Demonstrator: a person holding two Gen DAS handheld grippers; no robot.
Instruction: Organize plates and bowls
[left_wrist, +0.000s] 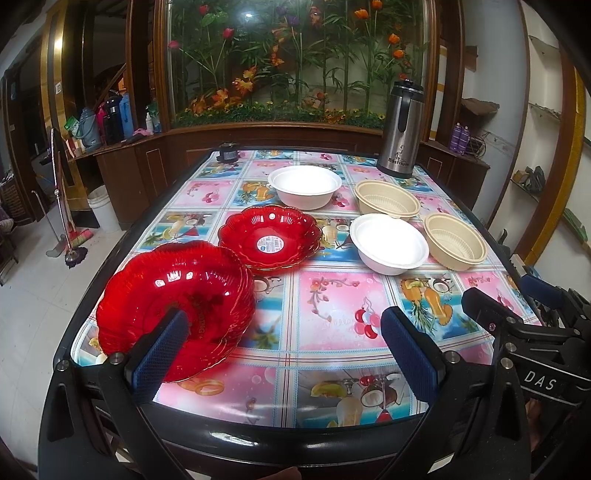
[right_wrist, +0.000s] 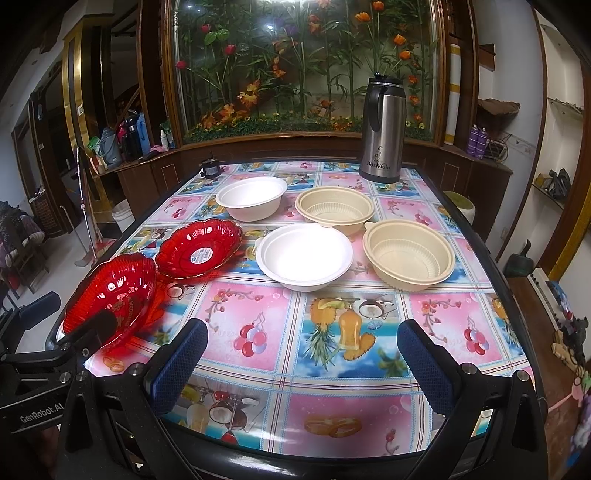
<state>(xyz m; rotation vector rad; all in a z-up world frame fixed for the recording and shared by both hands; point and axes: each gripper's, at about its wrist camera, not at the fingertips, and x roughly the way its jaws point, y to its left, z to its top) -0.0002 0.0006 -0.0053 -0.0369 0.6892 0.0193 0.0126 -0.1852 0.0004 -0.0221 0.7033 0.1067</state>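
We judge that the task is at its beginning: nothing is stacked yet. On the bench we see 6 dishes, all apart from each other.

The near red plate stands tilted on its edge at the near left corner. Our left tool is spread wide and holds nothing firmly; its left finger lies in front of this plate, and we cannot tell if it touches. The far red plate lies flat just behind it, with a round sticker in its middle. Our right tool is also wide and holds nothing, above the near edge of the bench.

Toward the right are the near white bowl and the far white bowl, and further right the near beige bowl and the far beige bowl. We think 3 pairs remain to be nested: red on red, white in white, beige in beige.

The red plates are glossy, translucent plastic with ribbed walls and scalloped rims. The white bowls look matte and smooth, like foam or pulp. The beige bowls are matte with fine vertical ribs inside. The bench cover is a shiny cloth with fruit pictures. A steel thermos stands at the far right.
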